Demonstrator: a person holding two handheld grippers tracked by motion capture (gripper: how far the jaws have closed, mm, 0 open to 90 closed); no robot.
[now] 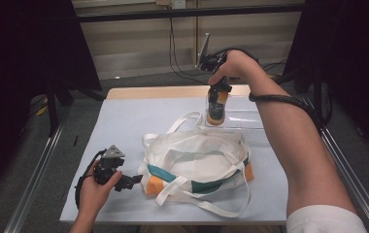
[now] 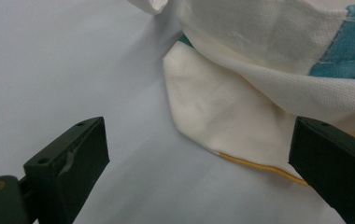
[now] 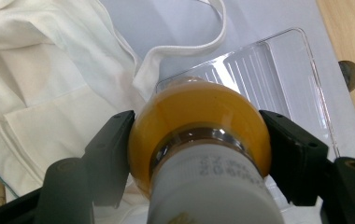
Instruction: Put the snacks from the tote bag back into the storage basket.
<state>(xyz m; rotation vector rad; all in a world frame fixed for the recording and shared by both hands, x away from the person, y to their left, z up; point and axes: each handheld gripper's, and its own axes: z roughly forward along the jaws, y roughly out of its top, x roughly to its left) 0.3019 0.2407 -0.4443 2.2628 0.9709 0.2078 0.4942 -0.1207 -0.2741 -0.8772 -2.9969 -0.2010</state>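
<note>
A person's right gripper (image 1: 218, 92) is clamped on an orange bottle (image 1: 216, 109), its jaws pressing the bottle's rounded shoulder just below a pale cap. The bottle stands upright in a clear plastic tray (image 1: 241, 119) at the far side of a pale blue-grey table (image 1: 124, 121). Print on the cap is too blurred to read. Near the table's front, a crumpled white cloth bag (image 1: 197, 162) with teal and orange patches lies flat, its straps spread loose. The left gripper (image 1: 126, 180) rests just left of the bag, jaws wide apart, one beside a white corner of the cloth. Dark curtains flank the table; cables hang behind.
</note>
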